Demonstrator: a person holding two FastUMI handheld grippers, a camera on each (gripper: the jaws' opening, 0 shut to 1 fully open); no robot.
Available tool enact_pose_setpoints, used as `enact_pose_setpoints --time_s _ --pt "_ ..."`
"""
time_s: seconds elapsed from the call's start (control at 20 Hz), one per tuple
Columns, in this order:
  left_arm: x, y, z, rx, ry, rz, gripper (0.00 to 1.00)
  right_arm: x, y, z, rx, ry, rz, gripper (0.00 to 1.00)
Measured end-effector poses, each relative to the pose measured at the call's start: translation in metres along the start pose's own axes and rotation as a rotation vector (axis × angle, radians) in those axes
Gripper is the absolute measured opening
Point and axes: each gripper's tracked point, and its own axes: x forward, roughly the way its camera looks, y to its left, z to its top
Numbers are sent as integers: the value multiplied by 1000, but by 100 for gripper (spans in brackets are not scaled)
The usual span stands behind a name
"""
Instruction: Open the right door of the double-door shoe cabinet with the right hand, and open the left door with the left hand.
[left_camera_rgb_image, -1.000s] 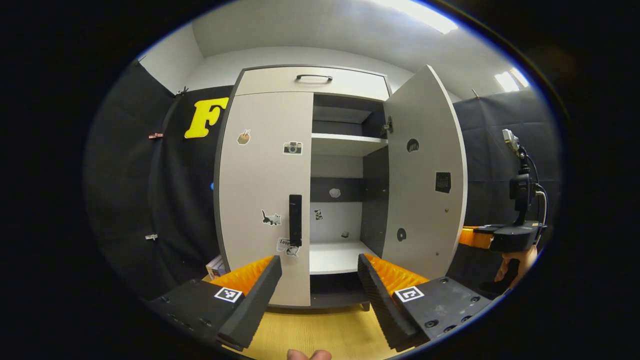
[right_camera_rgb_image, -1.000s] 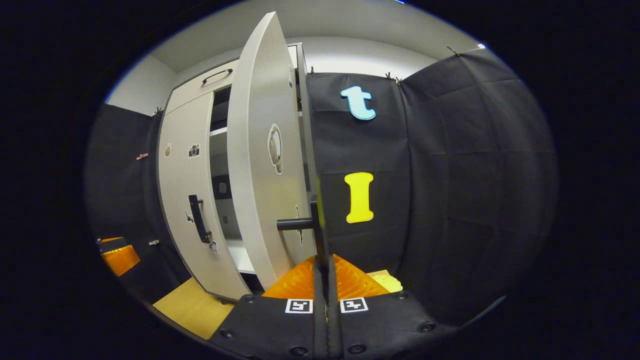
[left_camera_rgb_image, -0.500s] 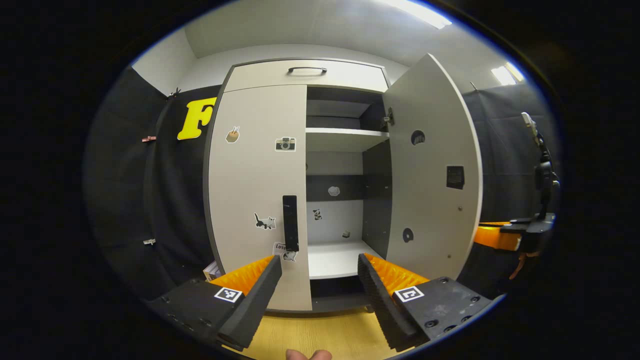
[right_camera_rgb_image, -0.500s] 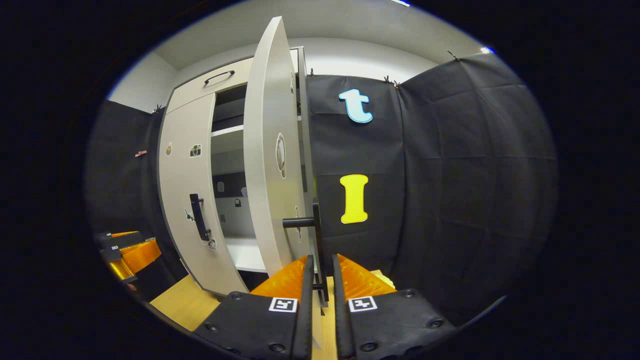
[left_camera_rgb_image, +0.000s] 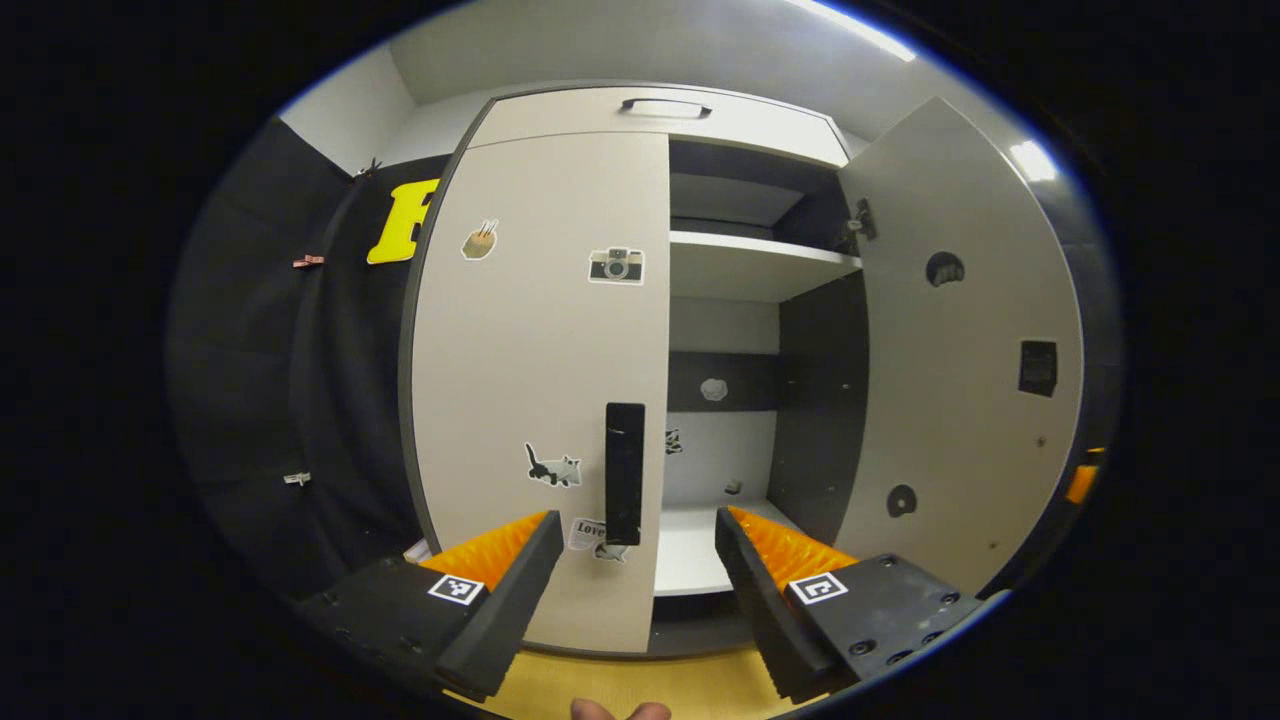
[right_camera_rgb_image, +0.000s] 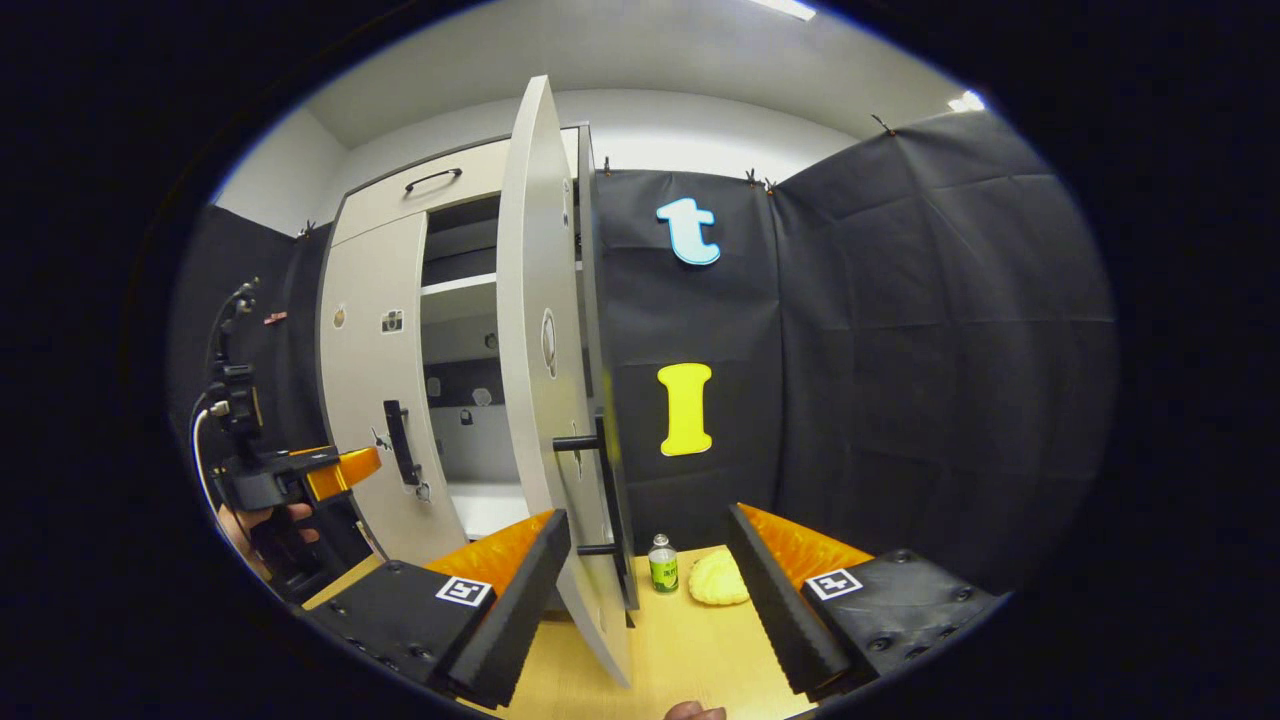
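Wooden right door swung out — hand-held grippers agape

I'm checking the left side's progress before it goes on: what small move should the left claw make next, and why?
Probably ease the left claw forward until its open fingers straddle the black handle on the left door, then close. That door is shut, while the right door already stands wide open and the right claw is open, off its handle.
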Motion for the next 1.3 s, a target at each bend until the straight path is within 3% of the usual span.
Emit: enact_pose_setpoints --time_s 0.35,0.6,0.9,1.2,1.3 --pt "66 8 -6 12 3 8 89 0 2 4 5 -16 13 98" --pt "96 14 -16 73 23 40 63 -1 0 5 -3 -16 11 98" --pt "111 9 -21 34 43 42 36 -1 1 5 4 -19 15 98" --pt "112 9 -27 27 60 45 35 -2 4 7 20 -29 21 98" --pt "111 9 -28 25 64 39 31 -3 5 6 20 -22 26 98"
